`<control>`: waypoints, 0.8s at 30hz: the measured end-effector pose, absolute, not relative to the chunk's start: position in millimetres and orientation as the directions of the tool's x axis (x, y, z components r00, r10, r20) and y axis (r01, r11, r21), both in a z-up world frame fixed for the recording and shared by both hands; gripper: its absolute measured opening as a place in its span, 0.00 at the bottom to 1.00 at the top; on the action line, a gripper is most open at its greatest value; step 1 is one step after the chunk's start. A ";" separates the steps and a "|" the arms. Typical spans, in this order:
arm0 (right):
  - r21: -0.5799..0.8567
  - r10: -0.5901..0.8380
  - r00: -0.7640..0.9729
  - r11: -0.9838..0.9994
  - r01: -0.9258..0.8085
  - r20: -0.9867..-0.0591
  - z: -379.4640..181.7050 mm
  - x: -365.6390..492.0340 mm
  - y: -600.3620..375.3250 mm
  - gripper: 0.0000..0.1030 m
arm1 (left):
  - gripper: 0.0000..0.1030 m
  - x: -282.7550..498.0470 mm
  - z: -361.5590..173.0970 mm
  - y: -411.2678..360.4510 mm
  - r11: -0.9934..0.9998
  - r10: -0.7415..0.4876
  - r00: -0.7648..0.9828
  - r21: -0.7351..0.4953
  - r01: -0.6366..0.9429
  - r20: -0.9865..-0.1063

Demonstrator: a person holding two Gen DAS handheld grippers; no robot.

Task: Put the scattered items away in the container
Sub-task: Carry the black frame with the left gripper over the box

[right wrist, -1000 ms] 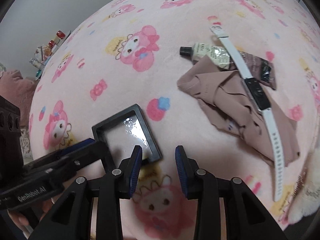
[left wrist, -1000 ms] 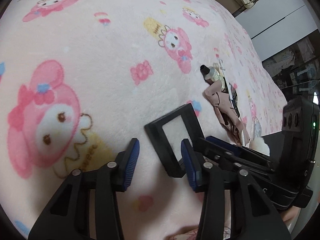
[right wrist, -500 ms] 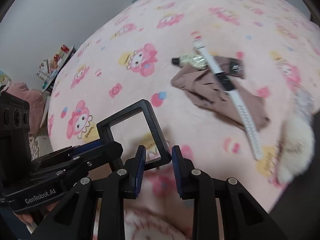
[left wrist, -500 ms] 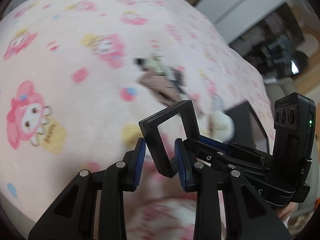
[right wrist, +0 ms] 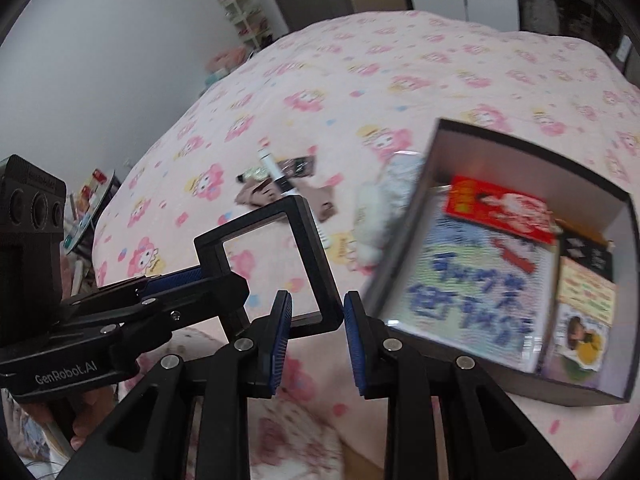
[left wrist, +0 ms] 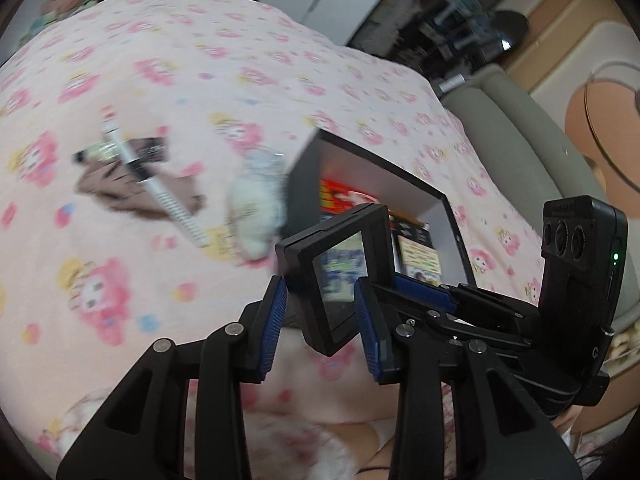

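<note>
Both grippers hold a black square frame case (left wrist: pixel 340 276) with a clear window, lifted above the pink bed. My left gripper (left wrist: pixel 322 320) is shut on its corner. My right gripper (right wrist: pixel 314 322) is shut on the opposite corner of the case (right wrist: pixel 308 256). The dark open box (right wrist: pixel 624 208) with booklets and cards inside lies to the right; it also shows in the left wrist view (left wrist: pixel 456 224). On the blanket lie a brown cloth (left wrist: pixel 120 192), a white watch strap (left wrist: pixel 168 200), a tube (left wrist: pixel 100 152) and a white fluffy toy (left wrist: pixel 256 208).
The pink cartoon-print blanket (left wrist: pixel 200 60) covers the bed. A grey sofa (left wrist: pixel 520 128) and dark shelves stand beyond the bed's far edge. Shelves with clutter stand by the wall at left in the right wrist view (right wrist: pixel 92 196).
The case has been lifted off the blanket by both grippers and carried right toward the open box, which has come into view. Both views are motion-blurred.
</note>
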State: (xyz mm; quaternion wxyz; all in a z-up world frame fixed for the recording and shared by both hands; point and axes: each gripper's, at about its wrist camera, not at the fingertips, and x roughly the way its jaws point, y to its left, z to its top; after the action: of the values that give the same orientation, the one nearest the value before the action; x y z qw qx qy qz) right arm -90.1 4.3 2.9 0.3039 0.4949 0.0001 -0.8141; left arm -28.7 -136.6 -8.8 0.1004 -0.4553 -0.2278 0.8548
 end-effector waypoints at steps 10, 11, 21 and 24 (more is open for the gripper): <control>0.316 -0.469 -0.346 -0.854 0.414 -0.813 -9.5 -146.6 90.2 0.23 | 0.33 -110.8 -15.7 -54.3 -0.909 0.378 -0.483 -0.415 -0.033 -0.790; 0.330 -0.476 -0.347 -0.854 0.402 -0.808 -13.8 -151.9 97.3 0.23 | 0.33 -116.8 -20.9 -50.6 -0.905 0.390 -0.470 -0.424 -0.036 -0.792; 0.477 -0.532 -0.229 -0.841 0.255 -0.815 -64.2 -178.9 144.9 0.23 | 0.33 -154.9 -88.2 -14.1 -0.927 0.353 -0.286 -0.374 0.021 -0.891; 0.494 -0.532 -0.163 -0.840 0.224 -0.831 -82.7 -181.6 144.7 0.23 | 0.33 -159.8 -104.1 -13.8 -0.930 0.342 -0.223 -0.362 0.057 -0.913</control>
State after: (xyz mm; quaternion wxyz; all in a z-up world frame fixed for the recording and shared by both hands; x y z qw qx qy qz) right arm -181.6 144.7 -82.7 0.2516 0.5961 -0.1292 -0.7514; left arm -159.8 -13.8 -104.1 0.0932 -0.6162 -0.1618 0.7652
